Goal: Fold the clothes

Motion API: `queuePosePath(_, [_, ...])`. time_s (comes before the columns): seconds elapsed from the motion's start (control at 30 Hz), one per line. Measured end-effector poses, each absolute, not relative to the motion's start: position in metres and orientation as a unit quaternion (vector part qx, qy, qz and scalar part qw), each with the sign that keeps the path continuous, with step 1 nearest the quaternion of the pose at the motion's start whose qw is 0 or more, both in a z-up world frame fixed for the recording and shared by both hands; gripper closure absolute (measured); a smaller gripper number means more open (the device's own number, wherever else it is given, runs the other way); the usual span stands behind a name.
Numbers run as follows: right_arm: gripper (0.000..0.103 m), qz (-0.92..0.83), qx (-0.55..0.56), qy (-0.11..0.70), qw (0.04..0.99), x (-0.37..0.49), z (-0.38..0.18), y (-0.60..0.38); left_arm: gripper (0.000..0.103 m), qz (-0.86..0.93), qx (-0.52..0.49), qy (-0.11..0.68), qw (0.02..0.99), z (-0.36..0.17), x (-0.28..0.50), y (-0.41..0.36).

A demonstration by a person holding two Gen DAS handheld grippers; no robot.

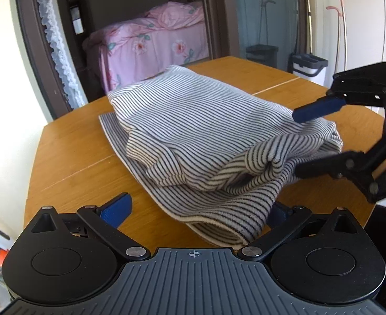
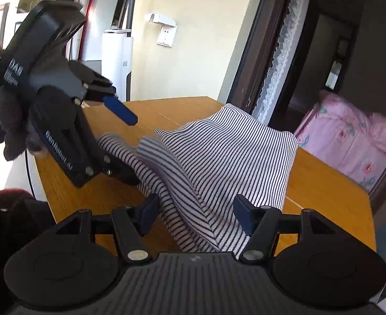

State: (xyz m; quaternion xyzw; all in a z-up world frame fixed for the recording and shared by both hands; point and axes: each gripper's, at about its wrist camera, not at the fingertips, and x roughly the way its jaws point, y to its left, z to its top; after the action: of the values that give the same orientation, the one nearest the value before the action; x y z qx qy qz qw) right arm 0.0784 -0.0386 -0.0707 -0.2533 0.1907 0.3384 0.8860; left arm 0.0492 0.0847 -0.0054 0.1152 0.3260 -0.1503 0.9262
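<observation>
A black-and-white striped garment (image 1: 200, 131) lies folded in a thick stack on the wooden table (image 1: 69, 162). My left gripper (image 1: 195, 210) is open, its blue-padded jaws spread either side of the garment's near corner. My right gripper (image 1: 298, 141) is open at the garment's right edge, one jaw above the top layer and one jaw beside the lower fold. In the right wrist view the garment (image 2: 219, 157) fills the gap of my right gripper (image 2: 195, 218), and my left gripper (image 2: 130, 147) stands open at the garment's left edge.
The table's near and left edges (image 1: 35, 157) are close. Beyond the table a doorway shows a bed with pink floral bedding (image 1: 153, 39). A lace curtain (image 1: 56, 39) hangs left. Bins (image 1: 308, 65) stand at the back right. A white appliance (image 2: 117, 60) stands by the wall.
</observation>
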Motion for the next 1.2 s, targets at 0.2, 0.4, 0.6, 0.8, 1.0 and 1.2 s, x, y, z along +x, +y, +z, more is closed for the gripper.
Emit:
queuePosePath(0.2, [0.036, 0.263, -0.425, 0.090, 0.861, 0.075, -0.106, -0.011, 0.000, -0.154, 0.040, 0.331, 0.930, 0.007, 0.063, 0.100])
queuePosePath(0.4, [0.081, 0.265, -0.433, 0.103, 0.856, 0.097, -0.075, -0.026, 0.000, -0.187, 0.002, 0.303, 0.935, 0.032, 0.055, 0.130])
queuePosePath(0.6, [0.084, 0.319, -0.430, 0.144, 0.832, 0.080, -0.042, -0.036, 0.009, -0.182, -0.051, 0.261, 0.947, 0.056, 0.093, 0.149])
queuePosePath(0.8, [0.085, 0.384, -0.434, 0.156, 0.800, 0.040, 0.005, -0.035, 0.044, -0.240, -0.057, 0.299, 0.922, 0.033, 0.166, 0.124])
queuePosePath(1.0, [0.085, 0.435, -0.329, 0.162, 0.822, 0.079, 0.096, -0.045, 0.051, -0.270, -0.046, 0.362, 0.891, -0.009, 0.192, 0.131])
queuePosePath(1.2, [0.083, 0.477, -0.216, 0.280, 0.805, 0.201, 0.045, -0.035, 0.046, -0.268, -0.061, 0.350, 0.895, -0.016, 0.176, 0.159])
